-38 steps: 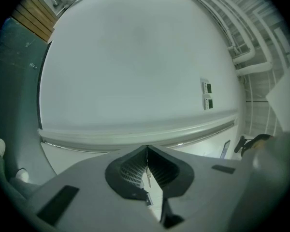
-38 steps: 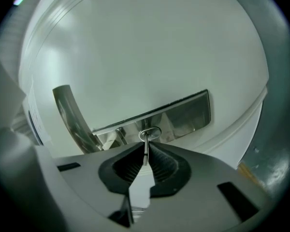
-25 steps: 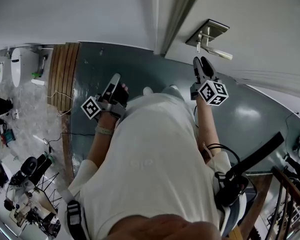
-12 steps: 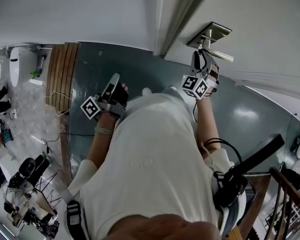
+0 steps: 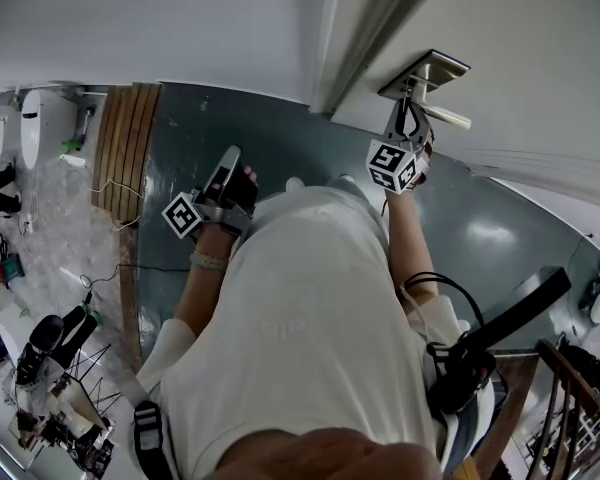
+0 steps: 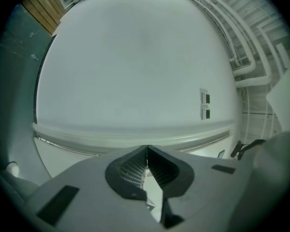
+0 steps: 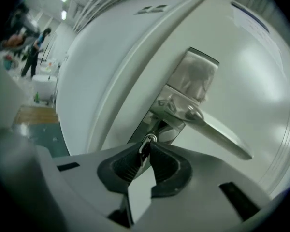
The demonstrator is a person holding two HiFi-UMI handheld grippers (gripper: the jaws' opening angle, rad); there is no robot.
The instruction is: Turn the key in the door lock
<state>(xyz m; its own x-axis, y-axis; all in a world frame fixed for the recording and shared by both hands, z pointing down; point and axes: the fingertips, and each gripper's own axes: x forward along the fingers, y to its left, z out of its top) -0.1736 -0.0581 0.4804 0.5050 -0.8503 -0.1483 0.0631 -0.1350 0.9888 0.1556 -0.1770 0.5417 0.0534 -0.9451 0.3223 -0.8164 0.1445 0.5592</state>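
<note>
My right tongs (image 7: pixel 146 153) have just been closing and now pinch the key (image 7: pixel 146 143), lower centre, seated in the door lock (image 7: pixel 152 125) beneath the lever handle (image 7: pixel 217 132). My left tongs (image 6: pixel 146 154) are pressed together, empty. The grip looks made, so next I'd roll the wrist steadily, keeping the key straight.

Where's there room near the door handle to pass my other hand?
Bare door panel beyond the lever handle, away from the door frame. Crowded below the handle: the right tongs have just been closing on the key there.

White T-shirt (image 5: pixel 300 318); black glove (image 5: pixel 242 186); grey left claw (image 6: pixel 146 150), right claw (image 7: pixel 146 143), black ribbed pads (image 6: pixel 130 170); marker cubes (image 5: pixel 183 215).
</note>
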